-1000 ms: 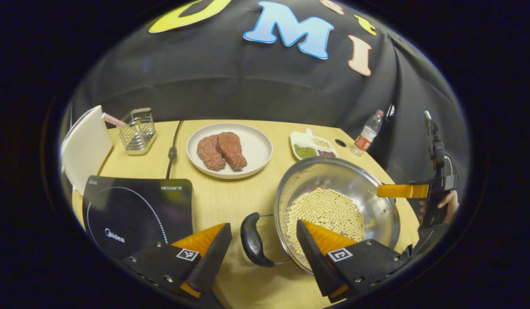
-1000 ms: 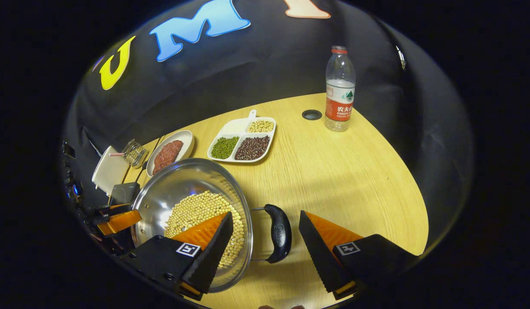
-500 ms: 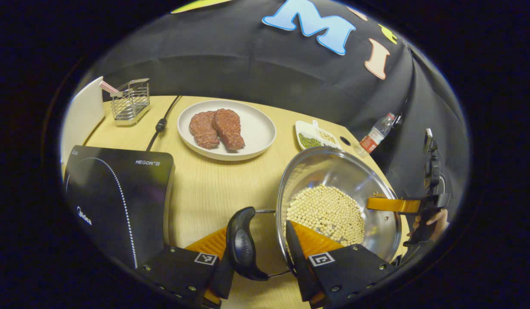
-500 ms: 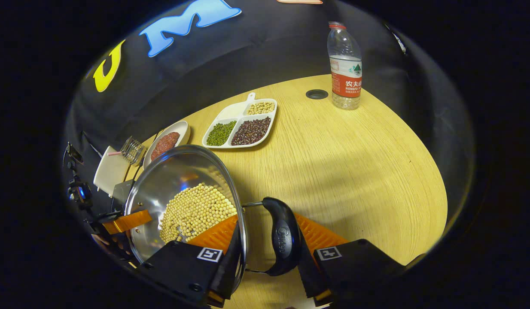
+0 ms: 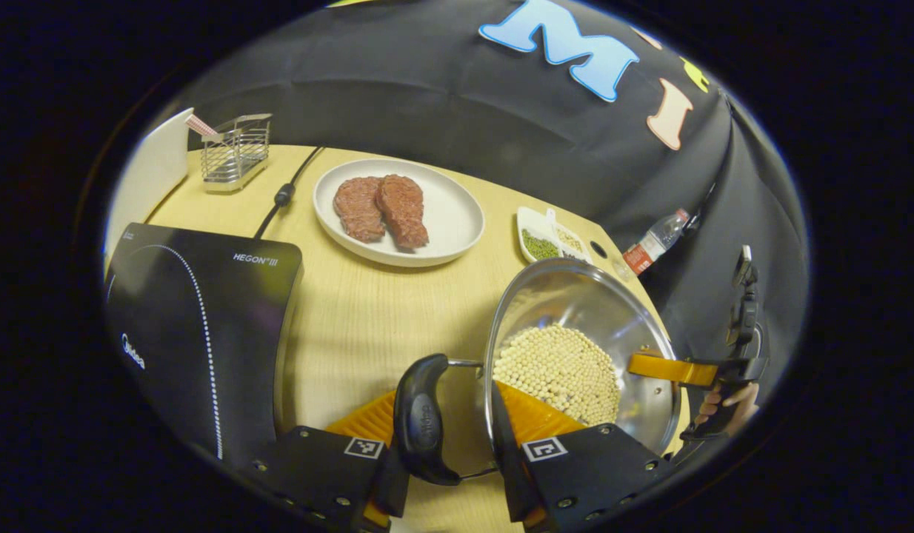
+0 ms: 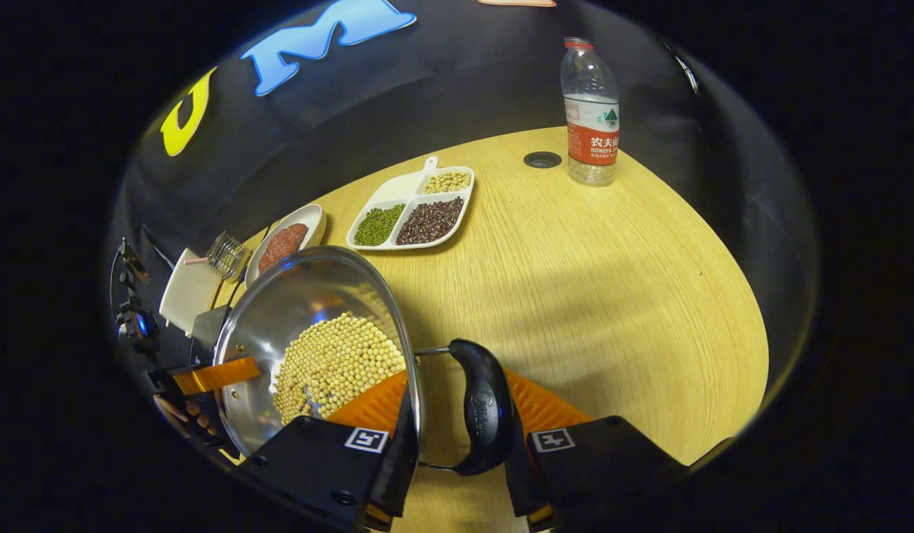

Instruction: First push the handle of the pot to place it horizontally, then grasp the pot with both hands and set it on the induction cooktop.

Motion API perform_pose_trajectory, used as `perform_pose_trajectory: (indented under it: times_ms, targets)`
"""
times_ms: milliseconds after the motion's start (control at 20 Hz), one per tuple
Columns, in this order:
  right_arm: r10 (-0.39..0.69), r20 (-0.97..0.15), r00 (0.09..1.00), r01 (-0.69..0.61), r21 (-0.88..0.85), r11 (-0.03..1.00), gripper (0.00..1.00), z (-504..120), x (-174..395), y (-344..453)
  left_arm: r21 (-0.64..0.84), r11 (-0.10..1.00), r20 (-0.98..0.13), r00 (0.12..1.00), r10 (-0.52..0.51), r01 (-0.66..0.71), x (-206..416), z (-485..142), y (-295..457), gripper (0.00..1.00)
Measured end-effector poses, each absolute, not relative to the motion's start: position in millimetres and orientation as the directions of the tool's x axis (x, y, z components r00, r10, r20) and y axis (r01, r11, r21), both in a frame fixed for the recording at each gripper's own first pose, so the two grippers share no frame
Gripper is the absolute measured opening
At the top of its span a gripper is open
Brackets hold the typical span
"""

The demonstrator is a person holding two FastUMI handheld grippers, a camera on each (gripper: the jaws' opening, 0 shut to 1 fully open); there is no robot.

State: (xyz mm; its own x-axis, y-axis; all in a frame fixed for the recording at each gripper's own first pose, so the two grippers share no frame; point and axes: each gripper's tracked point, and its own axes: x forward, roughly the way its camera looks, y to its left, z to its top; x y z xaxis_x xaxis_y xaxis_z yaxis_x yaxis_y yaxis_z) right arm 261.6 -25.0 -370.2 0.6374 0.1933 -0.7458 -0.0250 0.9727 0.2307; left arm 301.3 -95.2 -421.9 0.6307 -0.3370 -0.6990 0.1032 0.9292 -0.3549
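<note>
Hand-held grippers (image 5: 449, 459) (image 6: 457, 451) clamp pot (image 5: 583, 326) handles (image 5: 420, 422) (image 6: 483, 414).

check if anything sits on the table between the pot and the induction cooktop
Nothing visible does. In the left gripper view, the stretch of bare wooden table between the pot of soybeans and the induction cooktop holds nothing. The plate of meat and the power cord lie farther back, off that path.
</note>
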Motion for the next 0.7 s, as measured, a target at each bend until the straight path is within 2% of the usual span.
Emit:
perform_pose_trajectory:
  times_ms: [50, 150, 450, 550, 650, 700]
  targets:
    - [0.193, -0.747, 0.636, -0.023, 0.231, 0.973, 0.53, -370, 259, -25, -0.350, 0.931, -0.701, 0.629, -0.336, 0.107, 301, -422, -96, 0.56]
    - [0.193, -0.755, 0.626, -0.016, 0.235, 0.972, 0.58, -371, 251, -24, -0.347, 0.931, -0.702, 0.628, -0.336, 0.111, 305, -422, -100, 0.55]
    - [0.179, -0.751, 0.635, -0.018, 0.217, 0.976, 0.53, -346, 219, -25, -0.372, 0.923, -0.694, 0.629, -0.350, 0.103, 305, -419, -90, 0.55]
    - [0.171, -0.747, 0.642, -0.024, 0.203, 0.979, 0.55, -335, 206, -24, -0.378, 0.920, -0.687, 0.636, -0.352, 0.101, 307, -417, -82, 0.55]
    - [0.167, -0.745, 0.646, -0.023, 0.200, 0.980, 0.53, -324, 189, -21, -0.382, 0.918, -0.683, 0.637, -0.358, 0.106, 306, -415, -78, 0.55]
    - [0.167, -0.744, 0.647, -0.022, 0.201, 0.979, 0.53, -319, 181, -20, -0.386, 0.916, -0.679, 0.639, -0.361, 0.108, 306, -414, -78, 0.52]
